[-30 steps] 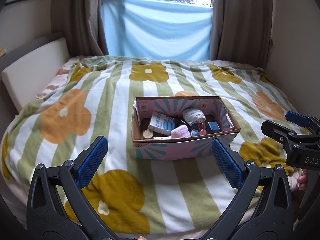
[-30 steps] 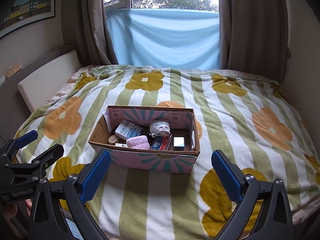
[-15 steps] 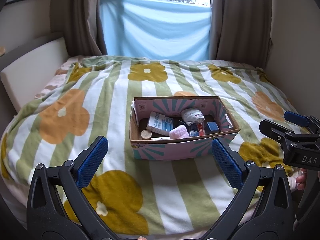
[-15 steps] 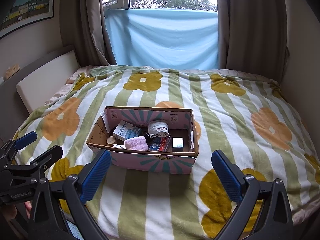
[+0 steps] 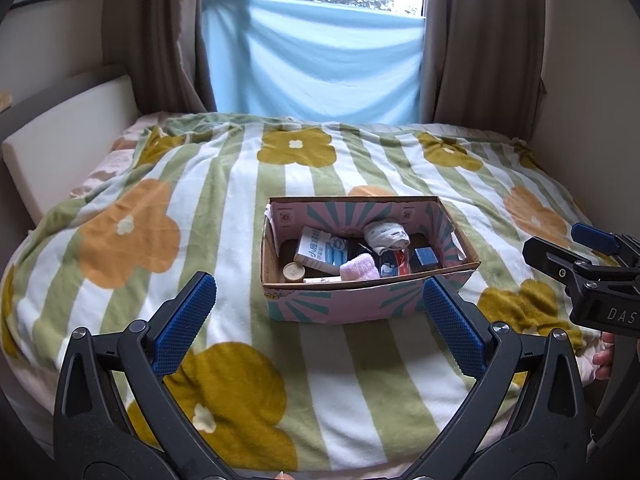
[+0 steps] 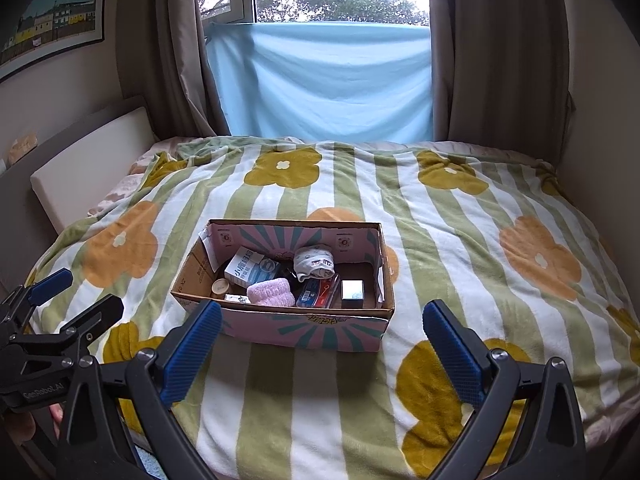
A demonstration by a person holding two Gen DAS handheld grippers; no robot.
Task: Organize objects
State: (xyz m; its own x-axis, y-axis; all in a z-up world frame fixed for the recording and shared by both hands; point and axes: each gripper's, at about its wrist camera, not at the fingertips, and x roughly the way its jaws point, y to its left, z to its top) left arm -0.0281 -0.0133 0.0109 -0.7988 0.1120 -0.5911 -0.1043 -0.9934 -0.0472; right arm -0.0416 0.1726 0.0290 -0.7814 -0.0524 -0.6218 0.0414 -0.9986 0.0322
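Note:
An open cardboard box (image 5: 344, 306) (image 6: 320, 330) with a pink and teal sunburst print sits on the bed. Inside lie a white and blue carton (image 5: 318, 250) (image 6: 250, 270), a pink fluffy roll (image 5: 359, 269) (image 6: 271, 293), a white rolled cloth (image 5: 386, 234) (image 6: 314, 262), a small round jar (image 5: 294, 272), a red and blue packet (image 6: 318, 292) and a small dark box (image 5: 425, 257) (image 6: 352, 290). My left gripper (image 5: 320, 320) is open and empty, short of the box. My right gripper (image 6: 322, 348) is open and empty, also short of the box.
The bed carries a green and white striped blanket with orange and yellow flowers (image 5: 160, 220) (image 6: 500, 260). A white headboard pad (image 5: 68, 136) runs along the left. Brown curtains and a blue sheet (image 5: 320, 60) hang at the window behind. A wall stands at the right.
Both cameras have risen slightly and drifted, so the box sits a little lower in the views. Both grippers stay open and nothing in the box has moved.

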